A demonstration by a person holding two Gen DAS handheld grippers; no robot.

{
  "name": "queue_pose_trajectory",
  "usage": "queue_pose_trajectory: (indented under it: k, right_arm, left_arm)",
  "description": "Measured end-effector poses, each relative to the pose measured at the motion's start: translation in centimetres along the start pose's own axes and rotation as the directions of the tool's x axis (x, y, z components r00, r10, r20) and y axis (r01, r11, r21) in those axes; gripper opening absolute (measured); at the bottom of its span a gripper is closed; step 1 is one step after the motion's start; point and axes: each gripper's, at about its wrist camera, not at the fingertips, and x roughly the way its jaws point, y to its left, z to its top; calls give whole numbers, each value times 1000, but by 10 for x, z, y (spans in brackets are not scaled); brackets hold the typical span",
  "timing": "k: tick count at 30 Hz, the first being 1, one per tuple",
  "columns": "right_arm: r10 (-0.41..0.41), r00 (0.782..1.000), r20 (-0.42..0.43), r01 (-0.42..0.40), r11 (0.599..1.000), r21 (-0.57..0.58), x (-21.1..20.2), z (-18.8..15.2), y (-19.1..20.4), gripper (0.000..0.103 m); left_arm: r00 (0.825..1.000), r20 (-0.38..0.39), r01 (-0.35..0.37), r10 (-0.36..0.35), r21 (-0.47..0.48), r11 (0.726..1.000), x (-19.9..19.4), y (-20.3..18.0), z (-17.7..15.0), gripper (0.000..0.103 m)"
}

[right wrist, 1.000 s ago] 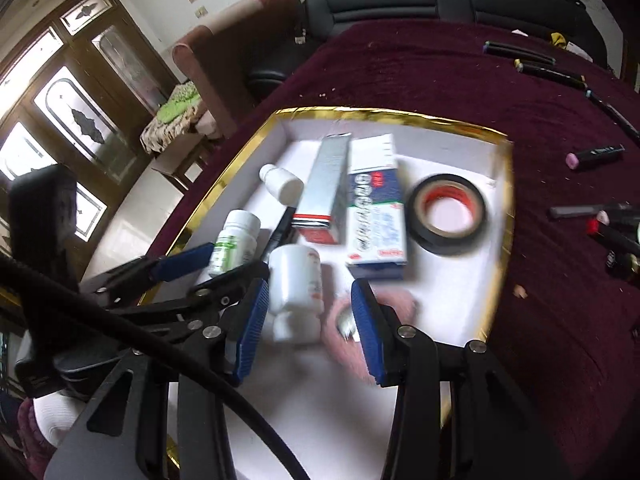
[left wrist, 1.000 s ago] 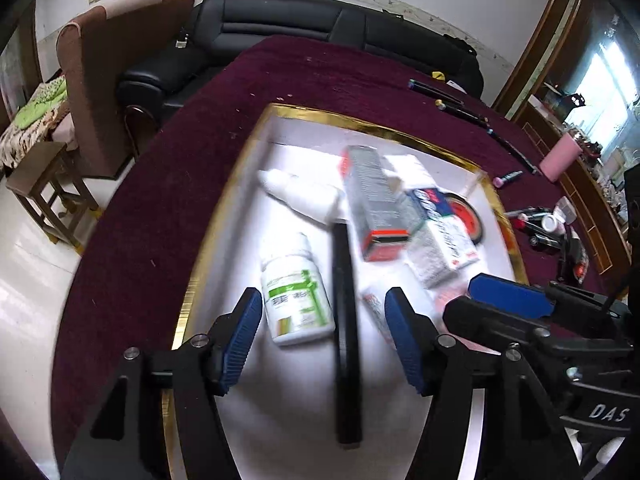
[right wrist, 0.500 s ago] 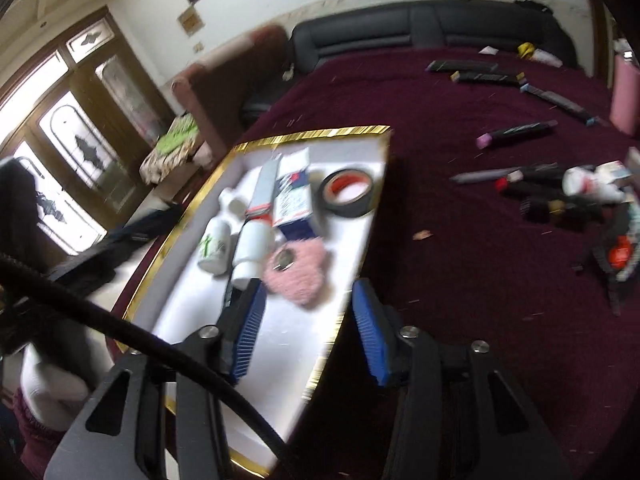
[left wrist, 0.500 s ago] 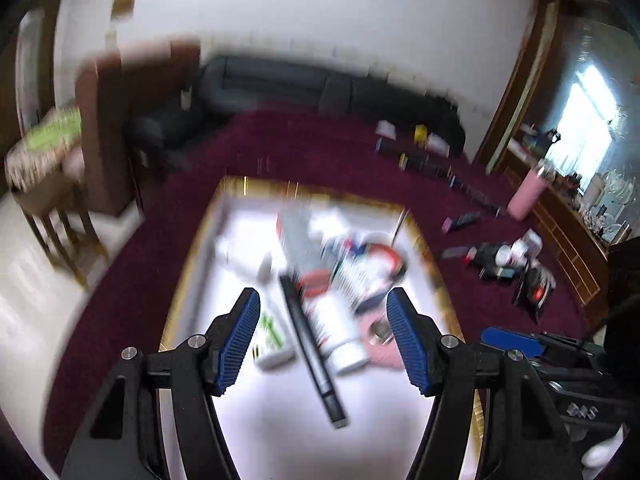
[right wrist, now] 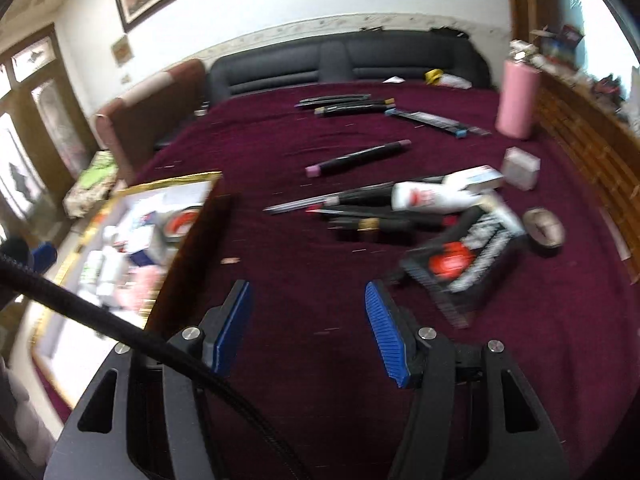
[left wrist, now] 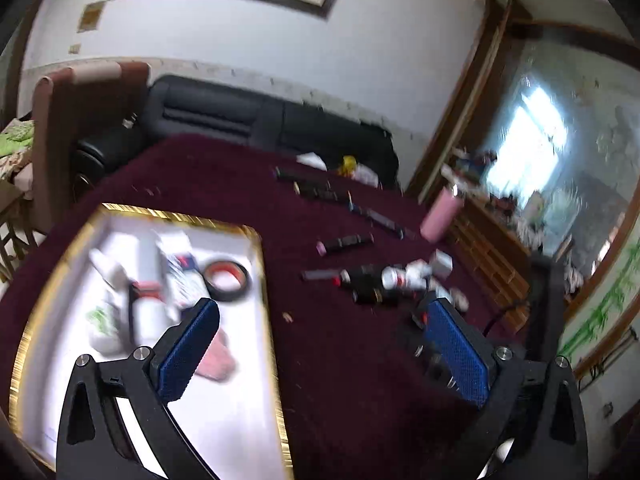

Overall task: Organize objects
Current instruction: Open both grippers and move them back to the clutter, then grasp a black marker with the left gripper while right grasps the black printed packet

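Now your left gripper (left wrist: 320, 344) jaws just opened wide, empty, beside the gold-rimmed tray (left wrist: 272, 344), your right gripper (right wrist: 308, 328) jaws just opening, empty, markers (right wrist: 356, 158) right of tray.

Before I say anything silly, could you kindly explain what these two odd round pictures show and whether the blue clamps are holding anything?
There is no robot arm here. A person carries one hand-held gripper in each hand, and each has a fisheye camera looking forward along its two fingers, which is why the pictures bulge. One picture comes from the left hand-held gripper, the other from the right hand-held gripper; the blue pads are their fingertips. Both have just been opening, and nothing sits between the pads of either, so nothing is held. Below them lies a dark red tablecloth. On it sits a gold-rimmed white tray that already holds a roll of tape, small bottles and boxes, all rather blurred. Loose on the cloth are several marker pens, a white bottle in a small pile, and a pink tumbler.
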Motion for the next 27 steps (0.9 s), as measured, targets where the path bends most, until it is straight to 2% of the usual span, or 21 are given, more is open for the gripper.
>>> queue_pose_trajectory:
  k: [4,7,9,12,19,22,24,27]
  right_arm:
    - [-27,999,-21,27,999,29,3,6,-37,58]
    - [-32,999,-32,36,991,132,2,15,-81,58]
    - [-1,999,-47,12,974,227,2,20,-118,58]
    - [21,998,-62,-2,955,298,2,25,-149,58]
    - [53,987,-154,-6,956,293,36,34,-140,58]
    - [48,981,-186,17,944,330,58,40,-136,57]
    - [81,976,-201,-3,933,360,71,41,-135,57]
    - [114,974,-195,-37,933,358,75,37,-134,45]
  left_arm:
    - [996,-78,36,-37,-11,999,32,-16,-4,101]
    - [994,-100,43,-44,-4,999,34,-25,-10,101]
    - [991,-120,57,-58,-10,998,36,-32,-18,101]
    - [984,-165,60,-64,-27,998,49,-32,-26,101]
    - [970,-232,64,-67,-23,998,72,-42,-35,101]
    - [968,-242,68,-66,-1,998,74,-47,-38,101]
    - [967,-246,68,-63,13,998,75,-49,-39,101]
    - [965,-252,76,-67,27,997,76,-51,-38,101]
